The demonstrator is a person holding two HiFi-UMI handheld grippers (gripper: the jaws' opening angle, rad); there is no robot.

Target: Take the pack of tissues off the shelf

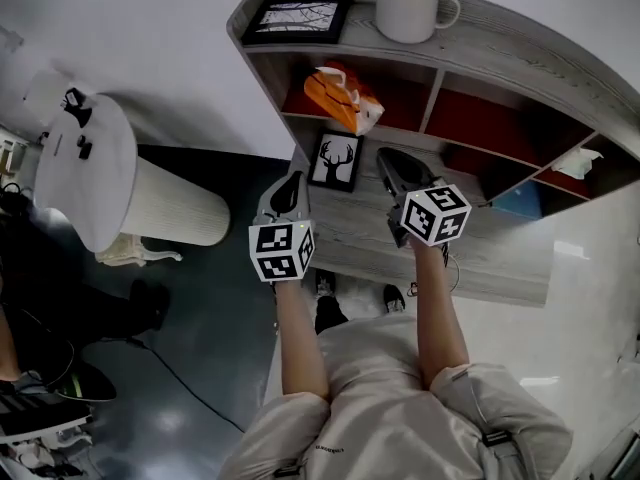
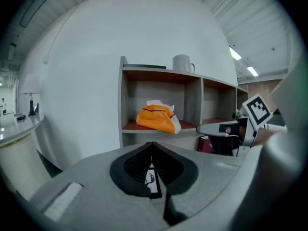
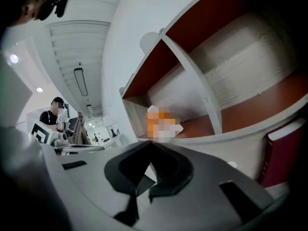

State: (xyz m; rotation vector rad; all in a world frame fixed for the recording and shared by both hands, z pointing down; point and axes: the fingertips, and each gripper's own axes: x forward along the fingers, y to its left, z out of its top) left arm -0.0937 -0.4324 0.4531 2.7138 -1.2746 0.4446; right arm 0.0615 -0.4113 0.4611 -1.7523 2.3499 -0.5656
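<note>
The orange pack of tissues (image 1: 343, 98) lies in the left compartment of the grey shelf unit (image 1: 520, 43), with white tissue poking from its top. In the left gripper view the pack (image 2: 156, 118) shows straight ahead, well beyond the jaw tips. My left gripper (image 1: 288, 196) hovers over the lower ledge, shut with nothing in it. To its right, my right gripper (image 1: 395, 173) is also shut and empty, a little nearer the shelf. The right gripper view has the pack (image 3: 163, 124) under a mosaic patch, ahead of the closed tips (image 3: 150, 146).
A white mug (image 1: 408, 5) and a framed picture (image 1: 297, 18) rest on the shelf top. A deer picture (image 1: 336, 160) stands on the ledge between the grippers. A dark red book (image 3: 279, 150) stands lower right. A white round table (image 1: 85, 163) is at left.
</note>
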